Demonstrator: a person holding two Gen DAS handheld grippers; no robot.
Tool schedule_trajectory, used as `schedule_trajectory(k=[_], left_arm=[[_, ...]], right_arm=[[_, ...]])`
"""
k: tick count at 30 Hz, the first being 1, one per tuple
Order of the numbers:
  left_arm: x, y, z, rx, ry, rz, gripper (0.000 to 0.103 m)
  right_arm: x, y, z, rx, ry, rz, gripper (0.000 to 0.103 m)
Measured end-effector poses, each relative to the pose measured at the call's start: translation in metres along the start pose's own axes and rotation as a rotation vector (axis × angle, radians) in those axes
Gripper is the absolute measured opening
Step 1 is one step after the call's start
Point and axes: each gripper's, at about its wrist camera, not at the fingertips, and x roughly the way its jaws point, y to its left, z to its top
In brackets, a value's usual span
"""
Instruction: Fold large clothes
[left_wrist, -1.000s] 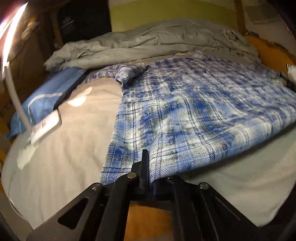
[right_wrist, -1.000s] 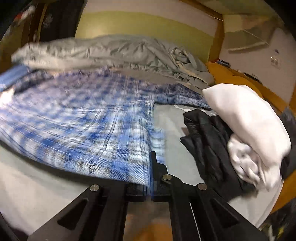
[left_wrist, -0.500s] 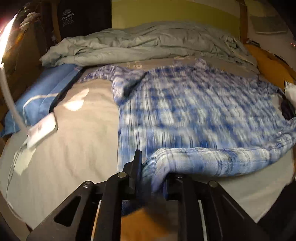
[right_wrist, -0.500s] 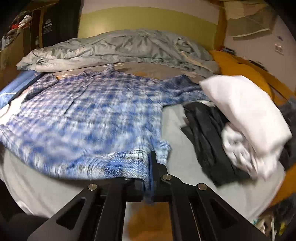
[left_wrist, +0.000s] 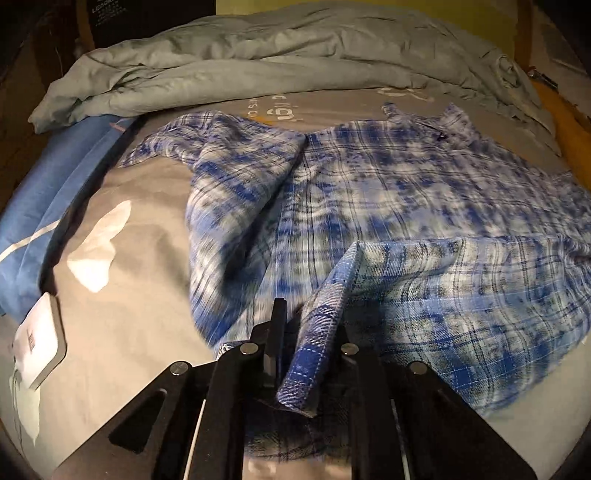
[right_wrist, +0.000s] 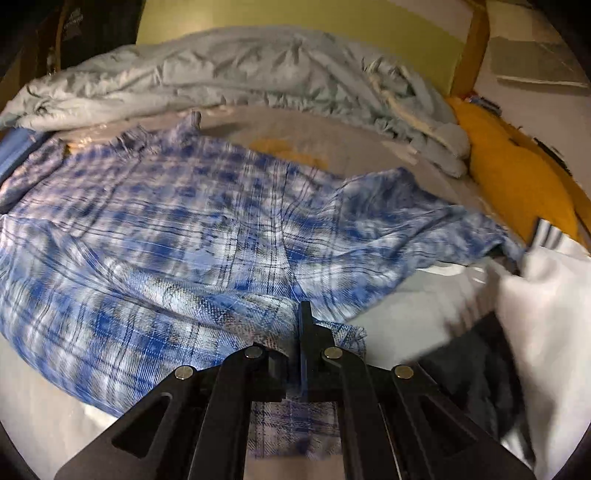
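A blue and white plaid shirt (left_wrist: 388, 192) lies spread on the bed, collar at the far side, and shows in the right wrist view (right_wrist: 177, 221) too. My left gripper (left_wrist: 306, 332) is shut on the shirt's bottom hem, which drapes over the fingers. My right gripper (right_wrist: 301, 332) is shut on the other bottom corner. Both hold the hem lifted and carried forward over the shirt's lower body, so a fold runs across it. One sleeve (left_wrist: 229, 162) lies bunched at the left, the other sleeve (right_wrist: 424, 218) at the right.
A grey duvet (left_wrist: 295, 55) is heaped along the far side. A blue pillow (left_wrist: 48, 192) and a white device (left_wrist: 40, 336) lie at the left. White clothes (right_wrist: 546, 302), a black garment (right_wrist: 472, 369) and an orange pillow (right_wrist: 517, 177) lie at the right.
Both grippers have carried the shirt's bottom hem up and forward toward the collar, so the lower part now doubles over the body. The view has closed in on the shirt.
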Motion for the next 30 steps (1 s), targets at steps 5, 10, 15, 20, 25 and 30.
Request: schedule_trajectory(k=[5,10,15,20,25,30], left_arm=[[0.009,0.005,-0.006,-0.046,0.003,0.034,0.027],[-0.01,0.017,-0.028,-0.082,-0.095,0.073,0.077],[-0.04,0.032,-0.054,-0.177,-0.165,0.005,0.092],[-0.054,0.035,-0.076,-0.211,-0.181,-0.012,0.092],[-0.074,0.024,-0.106,-0.2,-0.169,-0.12,0.091],[-0.075,0.009,-0.114,-0.224,-0.121,-0.315,0.092]], right_arm=[[0.013,0.0,-0.001,0.025,-0.021,0.002,0.003],[-0.002,0.009,-0.02,-0.018,-0.095,-0.071,0.047],[-0.027,-0.021,-0.026,0.131,-0.16,-0.046,0.07],[-0.049,-0.052,-0.05,0.312,-0.192,0.075,0.074],[-0.054,-0.052,-0.084,0.381,-0.124,0.155,0.076],[-0.062,-0.04,-0.117,0.487,-0.093,0.432,0.076]])
